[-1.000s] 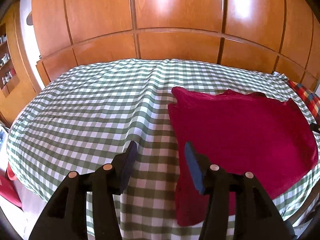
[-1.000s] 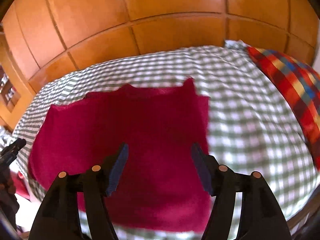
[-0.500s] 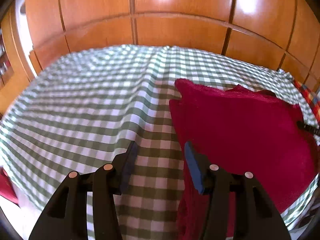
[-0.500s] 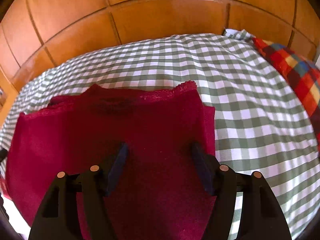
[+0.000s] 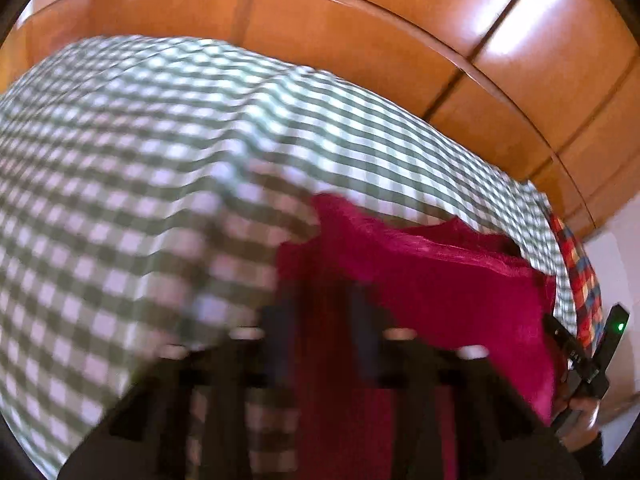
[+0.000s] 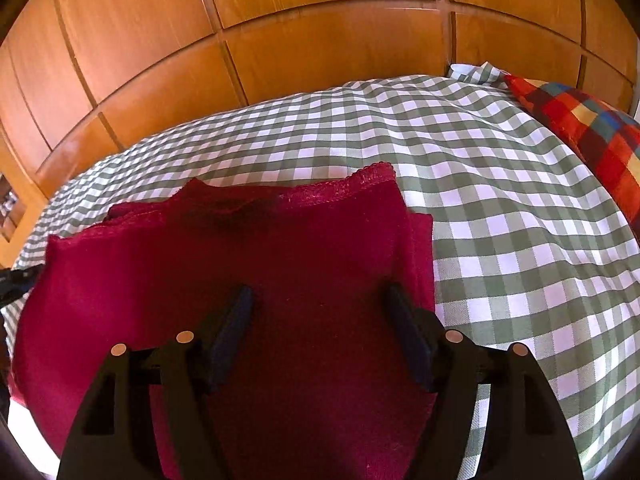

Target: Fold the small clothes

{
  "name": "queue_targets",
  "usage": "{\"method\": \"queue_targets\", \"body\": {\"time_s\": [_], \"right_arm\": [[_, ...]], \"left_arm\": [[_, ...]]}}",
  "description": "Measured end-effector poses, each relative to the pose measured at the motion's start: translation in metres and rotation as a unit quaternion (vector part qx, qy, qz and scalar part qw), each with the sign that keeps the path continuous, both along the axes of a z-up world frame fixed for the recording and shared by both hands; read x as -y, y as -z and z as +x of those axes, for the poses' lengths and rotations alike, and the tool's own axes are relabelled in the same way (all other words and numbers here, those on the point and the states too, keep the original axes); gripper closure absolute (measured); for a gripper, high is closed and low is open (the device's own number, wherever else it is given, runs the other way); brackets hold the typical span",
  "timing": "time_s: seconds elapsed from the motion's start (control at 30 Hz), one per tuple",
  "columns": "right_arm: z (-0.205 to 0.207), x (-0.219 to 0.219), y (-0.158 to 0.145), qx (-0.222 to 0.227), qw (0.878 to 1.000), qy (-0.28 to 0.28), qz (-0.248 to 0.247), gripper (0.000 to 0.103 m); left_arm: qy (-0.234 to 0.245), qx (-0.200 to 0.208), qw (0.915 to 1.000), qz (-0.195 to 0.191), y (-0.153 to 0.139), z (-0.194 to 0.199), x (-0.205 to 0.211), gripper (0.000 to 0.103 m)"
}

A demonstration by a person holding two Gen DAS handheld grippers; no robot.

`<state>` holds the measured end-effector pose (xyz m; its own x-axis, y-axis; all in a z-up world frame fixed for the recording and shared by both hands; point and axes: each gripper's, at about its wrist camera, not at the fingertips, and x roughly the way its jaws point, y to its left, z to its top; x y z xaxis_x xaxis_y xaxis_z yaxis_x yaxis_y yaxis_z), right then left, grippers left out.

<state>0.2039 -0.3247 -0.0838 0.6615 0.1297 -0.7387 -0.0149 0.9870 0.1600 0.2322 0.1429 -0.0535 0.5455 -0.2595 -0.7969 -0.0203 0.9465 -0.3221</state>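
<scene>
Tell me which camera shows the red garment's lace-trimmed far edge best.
The right wrist view: the red garment is sharp there and the scalloped trim along its far edge reads clearly. The left wrist view is motion-blurred, showing the garment only as a smeared shape.

Checked bedspread (image 6: 500,208) bare right of red garment (image 6: 280,280); plaid pillow (image 6: 592,132) blocks far right; wooden wall (image 6: 320,52) behind.

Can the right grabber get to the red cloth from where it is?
Probably yes. The right gripper is open, its fingers spread right over the red cloth, which lies flat on the checked bedspread. Nothing sits between them.
</scene>
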Motion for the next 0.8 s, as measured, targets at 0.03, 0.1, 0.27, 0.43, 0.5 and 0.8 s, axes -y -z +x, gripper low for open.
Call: {"method": "queue_targets", "body": {"time_s": [0.03,0.1,0.27,0.43,0.5,0.8], "right_arm": [[-0.001,0.000,0.000,0.003,1.000,0.001,0.000,0.034],[-0.002,-0.001,0.002,0.008,1.000,0.003,0.001,0.033],[-0.003,-0.001,0.003,0.013,1.000,0.005,0.000,0.033],[-0.004,-0.003,0.004,0.017,1.000,0.008,0.000,0.032],[-0.004,-0.003,0.004,0.018,1.000,0.009,0.000,0.032],[-0.005,-0.004,0.004,0.020,1.000,0.011,-0.004,0.032]], "left_arm": [[-0.017,0.010,0.9985,0.050,0.000,0.000,0.009,0.100],[-0.054,0.004,0.9909,0.123,0.008,0.002,0.016,0.103],[-0.107,-0.029,0.9892,0.096,0.034,0.003,0.000,0.101],[-0.117,0.011,0.9812,0.153,0.006,-0.016,0.007,0.084],[-0.125,0.039,0.9788,0.158,-0.010,-0.030,0.008,0.076],[-0.085,0.101,0.9790,0.155,-0.042,-0.083,0.037,0.064]]}}
